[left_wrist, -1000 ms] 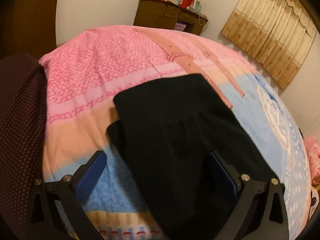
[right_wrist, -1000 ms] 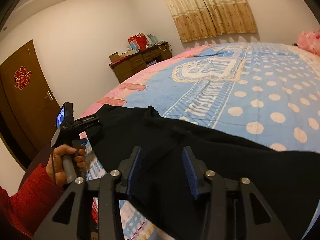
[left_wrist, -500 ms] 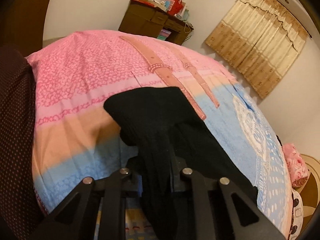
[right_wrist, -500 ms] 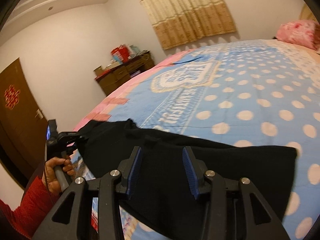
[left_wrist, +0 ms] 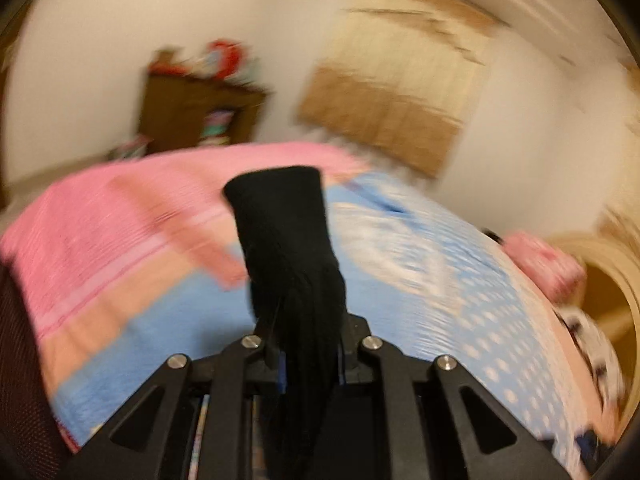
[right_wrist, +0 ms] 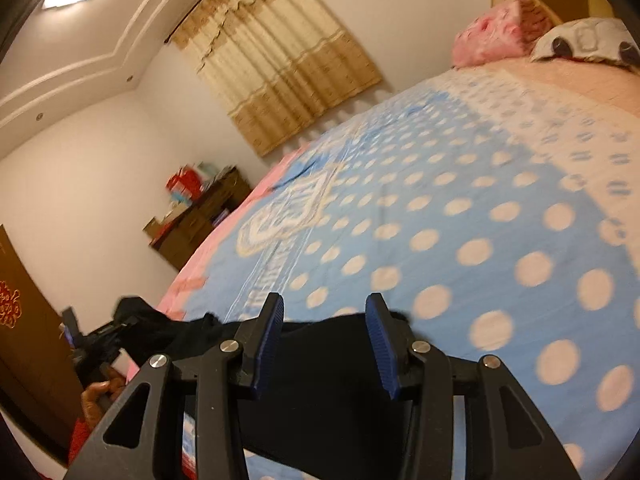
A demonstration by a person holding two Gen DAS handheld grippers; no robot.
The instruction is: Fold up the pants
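The black pants [left_wrist: 288,248] are pinched between the shut fingers of my left gripper [left_wrist: 308,344] and lifted off the bed; the view is blurred by motion. In the right wrist view the pants [right_wrist: 328,364] lie across the near edge of the bed under my right gripper [right_wrist: 324,344], whose blue-padded fingers [right_wrist: 268,340] stand apart with the cloth beneath them. The left gripper [right_wrist: 100,340], held by a hand, shows at lower left with a bunch of the pants raised in it.
The bed [right_wrist: 460,220] has a blue dotted cover with a pink end [left_wrist: 120,216]. Pillows [right_wrist: 500,36] lie at the head. A brown cabinet [left_wrist: 192,120] with clutter stands by the wall, beside curtains [right_wrist: 280,76]. A brown door [right_wrist: 20,320] is at left.
My left gripper shut on the pants and has lifted them up off the bed while swinging. My right gripper has tilted up toward the head of the bed, staying open.
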